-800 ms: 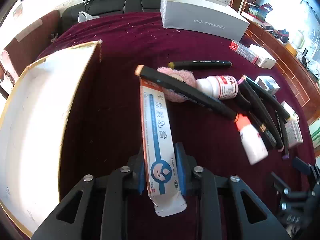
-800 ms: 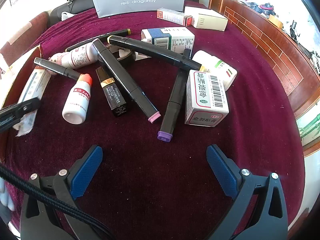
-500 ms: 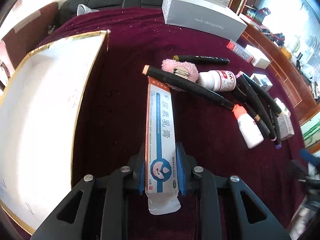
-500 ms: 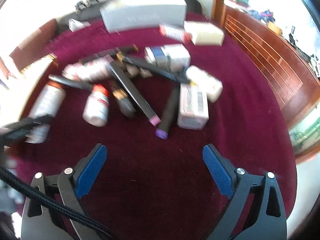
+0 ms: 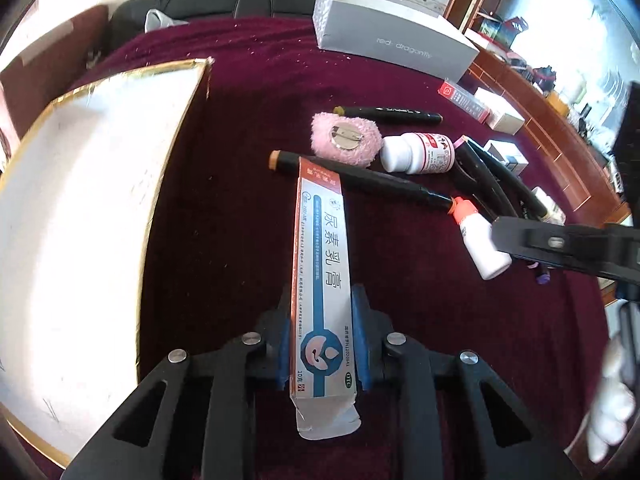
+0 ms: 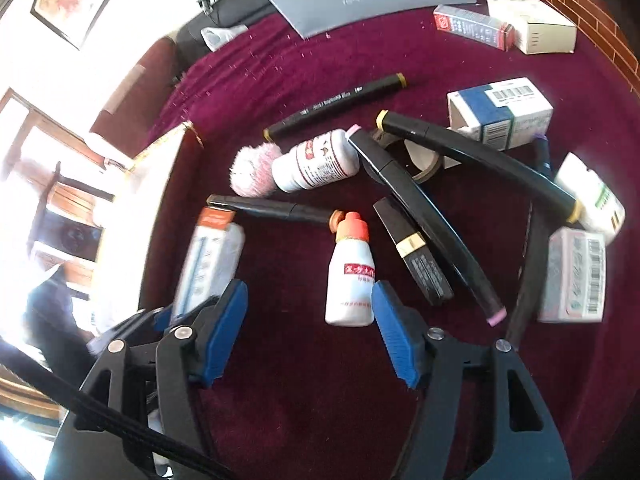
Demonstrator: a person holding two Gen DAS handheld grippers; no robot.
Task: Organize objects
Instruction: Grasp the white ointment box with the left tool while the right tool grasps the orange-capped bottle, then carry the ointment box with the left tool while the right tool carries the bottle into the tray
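Note:
My left gripper [image 5: 322, 336] is shut on a long white, blue and orange ointment box [image 5: 322, 264], held above the maroon cloth; it also shows in the right wrist view [image 6: 210, 260]. A white tray with a gold rim [image 5: 80, 216] lies to its left. My right gripper [image 6: 308, 328] is open, and its right pad is beside a small white bottle with an orange cap [image 6: 352, 276], which also shows in the left wrist view [image 5: 480, 240]. Black markers [image 6: 424, 216], a white pill bottle [image 6: 316, 160] and a pink puff [image 6: 254, 172] lie beyond.
A grey box [image 5: 392, 40] stands at the far edge. Small medicine boxes [image 6: 500, 112], [image 6: 572, 276], a black lipstick [image 6: 416, 252] and a tape roll [image 6: 420, 160] lie at right. A red box [image 6: 472, 26] and a white box [image 6: 532, 26] lie far right.
My right gripper has moved left and forward toward the orange-capped bottle, and its jaws have narrowed. My left gripper has lifted the ointment box up and back, with the tray to its left.

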